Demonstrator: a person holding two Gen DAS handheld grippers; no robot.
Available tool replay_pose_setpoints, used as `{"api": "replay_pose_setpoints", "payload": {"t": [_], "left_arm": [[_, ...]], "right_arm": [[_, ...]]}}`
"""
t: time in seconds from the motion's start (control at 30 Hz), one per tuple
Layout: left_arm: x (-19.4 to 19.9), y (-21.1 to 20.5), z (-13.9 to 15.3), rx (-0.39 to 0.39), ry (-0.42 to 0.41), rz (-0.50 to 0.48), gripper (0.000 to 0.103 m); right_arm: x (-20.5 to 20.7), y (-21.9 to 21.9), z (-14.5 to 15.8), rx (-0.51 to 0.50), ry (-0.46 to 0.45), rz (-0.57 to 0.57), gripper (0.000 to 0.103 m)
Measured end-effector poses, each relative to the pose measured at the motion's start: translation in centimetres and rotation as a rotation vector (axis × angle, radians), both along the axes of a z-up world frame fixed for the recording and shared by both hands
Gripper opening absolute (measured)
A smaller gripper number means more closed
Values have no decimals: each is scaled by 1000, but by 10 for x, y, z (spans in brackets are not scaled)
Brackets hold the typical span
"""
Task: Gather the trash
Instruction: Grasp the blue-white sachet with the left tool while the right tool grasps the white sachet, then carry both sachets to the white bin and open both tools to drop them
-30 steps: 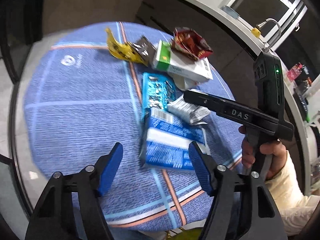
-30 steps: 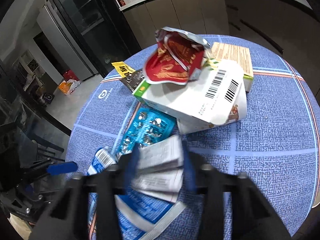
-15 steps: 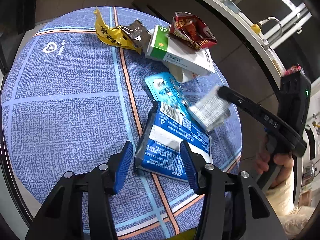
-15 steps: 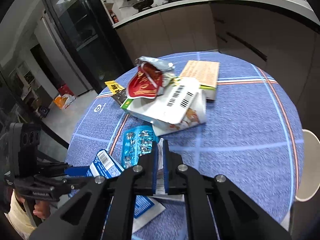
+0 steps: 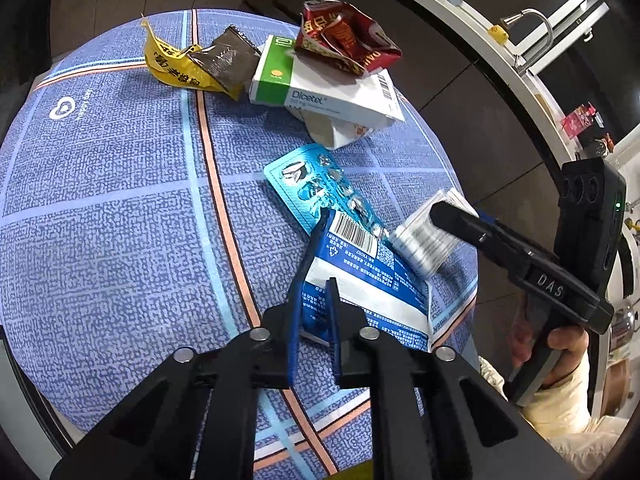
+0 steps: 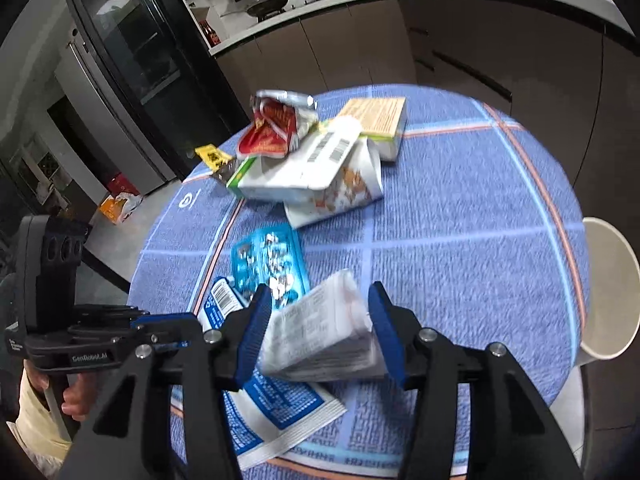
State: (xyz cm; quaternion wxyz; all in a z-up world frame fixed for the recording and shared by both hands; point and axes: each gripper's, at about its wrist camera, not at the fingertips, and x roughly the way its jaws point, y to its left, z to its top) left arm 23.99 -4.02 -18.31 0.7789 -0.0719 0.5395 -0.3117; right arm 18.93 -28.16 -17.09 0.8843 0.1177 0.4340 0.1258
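Blue-padded, our left hand-held gripper [image 5: 312, 312] has just closed, pinching the blue wrapper [image 5: 360, 280]; our right hand-held gripper [image 6: 316, 336] has just spread around a white packet [image 6: 320, 336] above the bench [image 6: 460, 208].

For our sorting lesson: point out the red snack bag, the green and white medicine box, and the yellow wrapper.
red snack bag [image 5: 346, 36], left wrist view, crumpled middle.
green and white medicine box [image 5: 320, 92], left wrist view, white top face.
yellow wrapper [image 5: 170, 66], left wrist view, printed middle.

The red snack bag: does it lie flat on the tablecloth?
No. The red snack bag rests on top of the white and green box, not on the tablecloth.
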Motion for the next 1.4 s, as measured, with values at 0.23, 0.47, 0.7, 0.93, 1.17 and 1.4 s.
{"api": "replay_pose_setpoints", "payload": {"t": [0.23, 0.47, 0.7, 0.93, 1.17, 1.4], "left_arm": [[-6, -2, -1, 0, -4, -1, 40], [-3, -10, -5, -1, -2, -31, 55], [-1, -30, -5, -2, 7, -93, 4], [-15, -21, 31, -36, -82, -49, 2], [-26, -14, 84, -52, -206, -12, 2], [-27, -55, 138, -71, -319, -64, 2]], "right_arm": [[-3, 0, -7, 20, 22, -18, 54], [-10, -8, -6, 19, 25, -44, 48], [-12, -10, -13, 68, 23, -43, 7], [-19, -18, 16, 65, -56, -69, 3], [-31, -31, 49, 60, -149, -98, 3], [-51, -71, 82, 20, -245, -187, 3]]}}
